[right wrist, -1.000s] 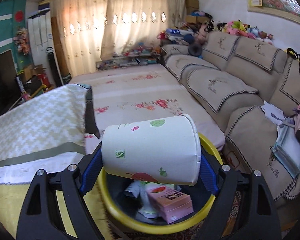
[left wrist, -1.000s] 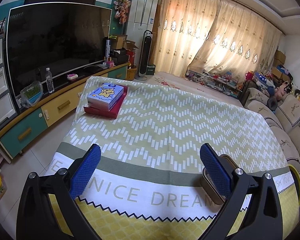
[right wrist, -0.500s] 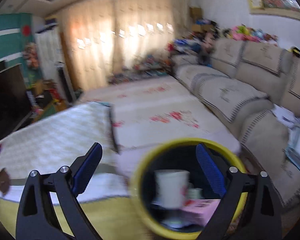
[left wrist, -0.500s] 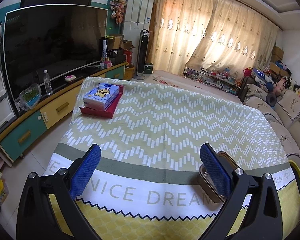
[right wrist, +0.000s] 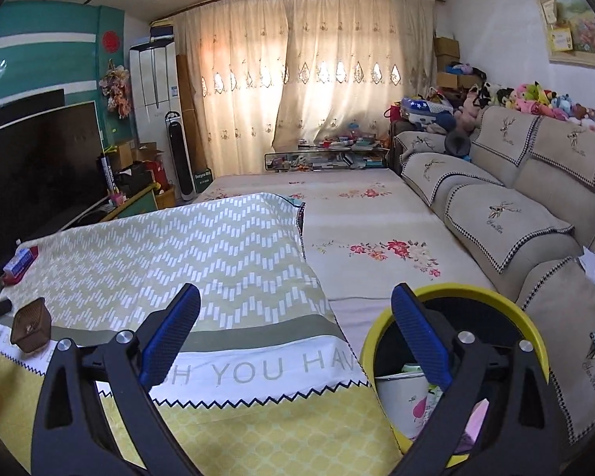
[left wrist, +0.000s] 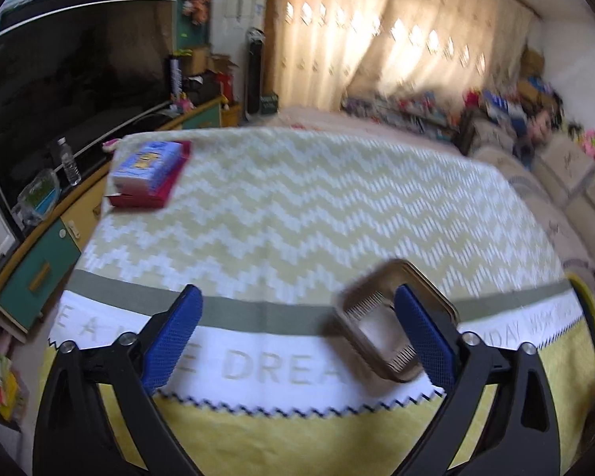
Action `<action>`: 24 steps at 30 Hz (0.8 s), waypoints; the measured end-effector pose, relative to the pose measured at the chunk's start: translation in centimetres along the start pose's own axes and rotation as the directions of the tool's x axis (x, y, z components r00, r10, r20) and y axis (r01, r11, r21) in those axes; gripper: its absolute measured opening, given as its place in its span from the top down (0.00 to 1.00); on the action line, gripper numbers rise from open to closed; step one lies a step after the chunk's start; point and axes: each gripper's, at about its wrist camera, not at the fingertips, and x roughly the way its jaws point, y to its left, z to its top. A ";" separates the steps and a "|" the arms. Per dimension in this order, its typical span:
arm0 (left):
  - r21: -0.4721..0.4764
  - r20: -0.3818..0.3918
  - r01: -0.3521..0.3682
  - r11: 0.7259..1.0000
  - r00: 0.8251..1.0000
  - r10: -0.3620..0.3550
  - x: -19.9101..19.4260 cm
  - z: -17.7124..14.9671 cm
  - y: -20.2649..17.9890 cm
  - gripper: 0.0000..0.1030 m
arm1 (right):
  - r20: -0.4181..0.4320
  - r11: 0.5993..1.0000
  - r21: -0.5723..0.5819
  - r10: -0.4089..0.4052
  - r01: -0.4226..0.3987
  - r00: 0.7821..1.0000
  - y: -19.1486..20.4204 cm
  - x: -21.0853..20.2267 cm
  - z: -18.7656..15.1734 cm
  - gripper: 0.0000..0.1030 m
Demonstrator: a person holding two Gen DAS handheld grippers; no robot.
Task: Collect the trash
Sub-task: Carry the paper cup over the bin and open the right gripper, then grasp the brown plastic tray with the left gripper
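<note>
My left claw [left wrist: 297,333] is closing, empty, toward the tin [left wrist: 392,321] on the tabletop [left wrist: 297,206], while my right claw [right wrist: 295,335] hangs released beside the bin [right wrist: 531,329].

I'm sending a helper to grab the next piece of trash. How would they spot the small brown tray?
Find the table under the yellow-green zigzag cloth. On its near white band with grey lettering lies the small brown rectangular plastic tray. Unlike the blue-and-red boxes at the far corner, it is empty, open-topped and ribbed inside.
</note>
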 end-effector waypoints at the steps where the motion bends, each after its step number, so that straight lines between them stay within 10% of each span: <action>1: 0.011 -0.021 -0.004 1.000 1.000 0.004 0.3 0.0 -0.6 0.14 | -0.002 1.000 0.004 -0.001 0.001 1.000 -0.3 0.2 0.0 0.10; 16: 0.065 -0.145 0.001 0.998 0.989 0.008 2.7 -0.8 -4.4 0.59 | -0.012 1.000 -0.002 0.014 -0.014 1.000 -0.1 0.6 0.0 0.08; 19: 0.086 -0.145 -0.008 0.996 0.989 0.021 2.7 -0.6 -4.5 0.81 | -0.017 1.000 -0.002 0.011 -0.011 1.000 0.0 0.8 0.0 0.08; 24: 0.091 -0.147 0.014 0.996 0.989 -0.001 2.5 -0.7 -4.2 0.85 | -0.024 1.000 0.001 0.009 -0.009 1.000 -0.1 0.8 0.0 0.08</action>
